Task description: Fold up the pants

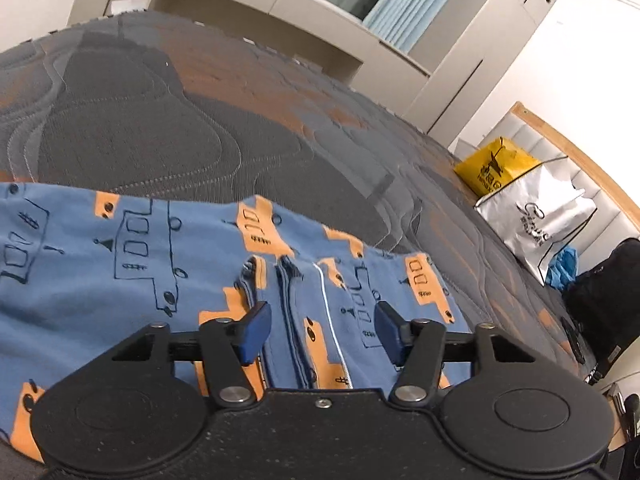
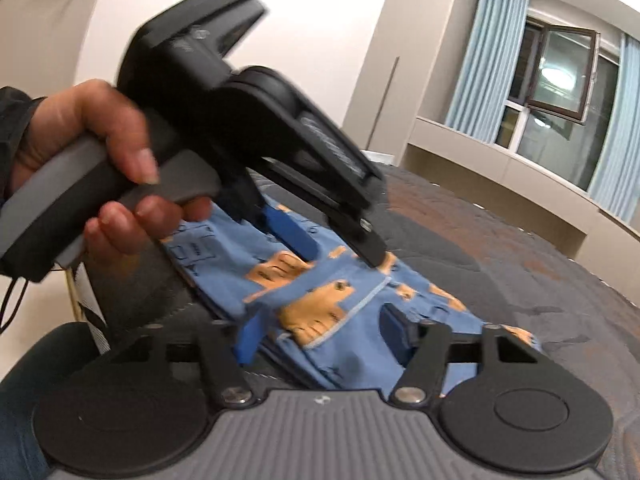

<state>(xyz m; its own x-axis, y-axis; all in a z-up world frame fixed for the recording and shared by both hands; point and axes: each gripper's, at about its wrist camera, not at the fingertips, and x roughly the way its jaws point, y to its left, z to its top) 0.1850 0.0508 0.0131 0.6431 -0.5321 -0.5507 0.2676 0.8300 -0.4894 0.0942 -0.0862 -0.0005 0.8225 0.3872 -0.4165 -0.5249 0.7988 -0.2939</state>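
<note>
Both grippers, left (image 1: 322, 330) and right (image 2: 320, 334), tilt down over the pants (image 1: 120, 256).

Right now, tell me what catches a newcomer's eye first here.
The blue pants with orange truck prints lie across the dark patterned mattress. The left gripper and right gripper both hover open over them. A yellow bag sits at the mattress's far right.

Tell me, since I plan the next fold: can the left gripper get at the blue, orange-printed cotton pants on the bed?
Probably yes. The left gripper stands open right over the pants, with nothing between its pads and the cloth.
</note>
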